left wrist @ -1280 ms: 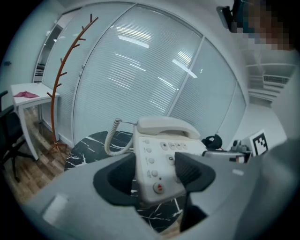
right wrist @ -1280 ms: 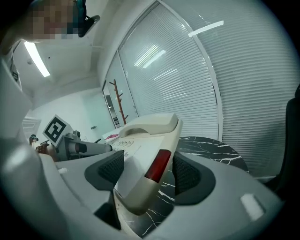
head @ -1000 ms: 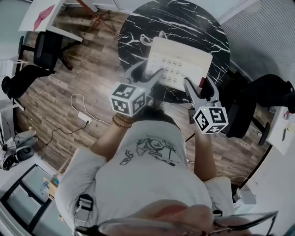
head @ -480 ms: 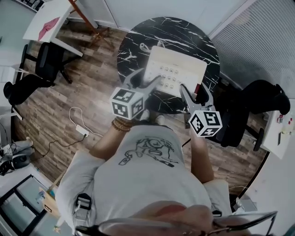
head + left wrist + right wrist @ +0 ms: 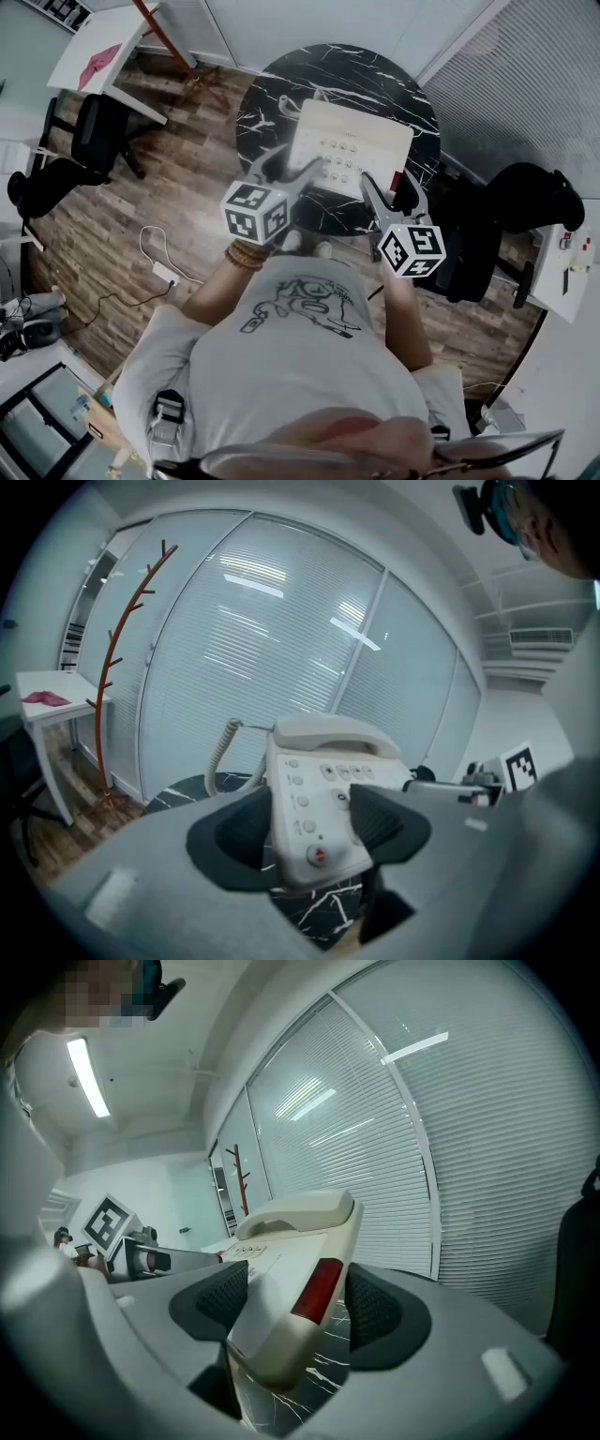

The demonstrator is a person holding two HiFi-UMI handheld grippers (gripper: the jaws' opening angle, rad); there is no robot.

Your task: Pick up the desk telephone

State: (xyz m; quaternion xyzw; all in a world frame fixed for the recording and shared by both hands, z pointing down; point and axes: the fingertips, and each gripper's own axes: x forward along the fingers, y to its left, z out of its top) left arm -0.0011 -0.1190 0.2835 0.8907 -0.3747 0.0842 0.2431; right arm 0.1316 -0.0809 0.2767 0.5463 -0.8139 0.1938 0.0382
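The beige desk telephone [image 5: 354, 141] hangs tilted over the round black marble table [image 5: 281, 89], held at its two near corners. My left gripper [image 5: 296, 171] is shut on the near left corner, its pads pressing the keypad side [image 5: 314, 803]. My right gripper [image 5: 390, 192] is shut on the near right corner, beside a red strip on the phone's edge [image 5: 317, 1290]. The handset [image 5: 333, 731] rests in its cradle at the far end. A coiled cord [image 5: 223, 754] hangs from the phone's left side. Marble shows below the phone in both gripper views.
A red-brown coat stand [image 5: 122, 649] rises by the blinds. A white side table [image 5: 94, 42] bears a pink cloth. Black office chairs stand at left [image 5: 94, 117] and right [image 5: 530, 197]. A white cable [image 5: 159, 258] lies on the wood floor.
Both grippers have risen with the telephone between them, which now sits higher above the table. Neither grip has changed.
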